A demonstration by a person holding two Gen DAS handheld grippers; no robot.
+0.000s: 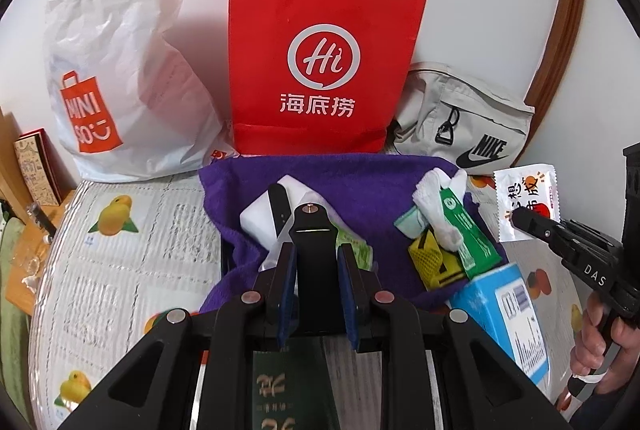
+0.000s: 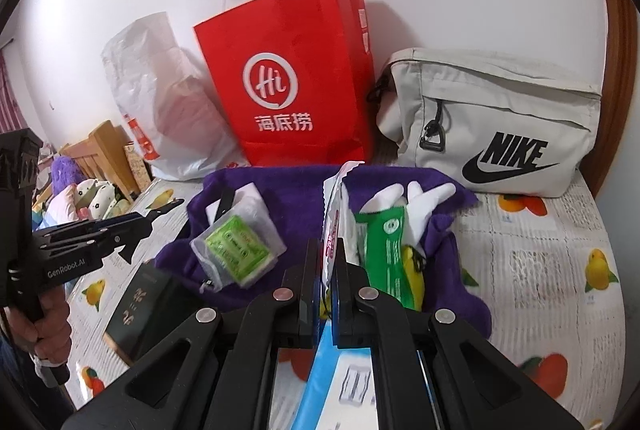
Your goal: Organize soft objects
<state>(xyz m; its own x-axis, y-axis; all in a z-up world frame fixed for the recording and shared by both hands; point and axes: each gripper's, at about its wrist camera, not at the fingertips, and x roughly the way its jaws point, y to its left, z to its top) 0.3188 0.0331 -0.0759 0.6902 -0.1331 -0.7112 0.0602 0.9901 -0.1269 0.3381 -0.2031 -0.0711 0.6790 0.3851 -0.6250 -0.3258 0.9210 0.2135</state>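
Right gripper (image 2: 325, 244): jaws clenched on the white sachet (image 2: 334, 198), edge-on between the pads, held up over the near edge of the purple towel (image 2: 296, 190). Left gripper (image 1: 317, 248): clamped on a flat black item (image 1: 310, 226); can't identify it.

Just short of the towel: dark green box (image 2: 136, 306) on the left, blue box (image 1: 480, 294) on the right. On the towel: mesh pouch (image 2: 236, 254) with a green packet, green sachet (image 2: 384, 242), white gloves (image 2: 424, 194). Behind the towel: white plastic bag (image 2: 160, 78), red paper bag (image 2: 288, 42), grey Nike pouch (image 2: 500, 102).

My read is mid-carry, destination unclear, likely one of the bags behind the towel. To do it well:
- keep the pinch firm; the sachet is thin and slippery and held near one edge
- travel high enough to clear the pile on the towel
- release only once it's over the opening
- keep the grippers apart.
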